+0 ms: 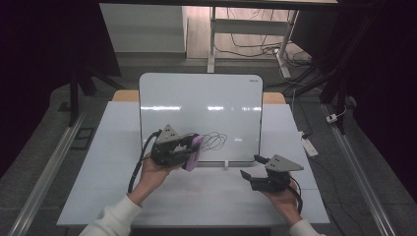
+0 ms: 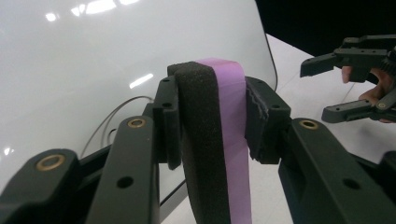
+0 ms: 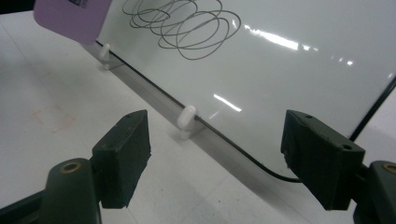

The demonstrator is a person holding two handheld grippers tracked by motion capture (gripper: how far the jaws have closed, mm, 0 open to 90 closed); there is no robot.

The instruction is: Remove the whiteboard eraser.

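Forearms enter the high view from below. Left gripper (image 1: 189,150) carries a purple-backed whiteboard eraser (image 1: 194,152) at the lower left of the upright whiteboard (image 1: 201,105), just beside the scribble (image 1: 215,141). Right gripper (image 1: 253,166) hovers over the table (image 1: 118,147) near the board's lower right corner, jaws spread, holding nothing.

Left gripper view: jaws pressed onto the eraser (image 2: 217,140) across its thickness, dark foam on one side, purple backing on the other. Judged light and soft; the foam yields, so a mid-body pinch as shown suits it. Foam face appears turned toward the board; contact cannot be confirmed.

Right gripper view: jaws wide apart, empty. Eraser corner (image 3: 70,18) sits just left of the scribble (image 3: 184,25), above a white clip (image 3: 187,119) on the board's bottom edge.
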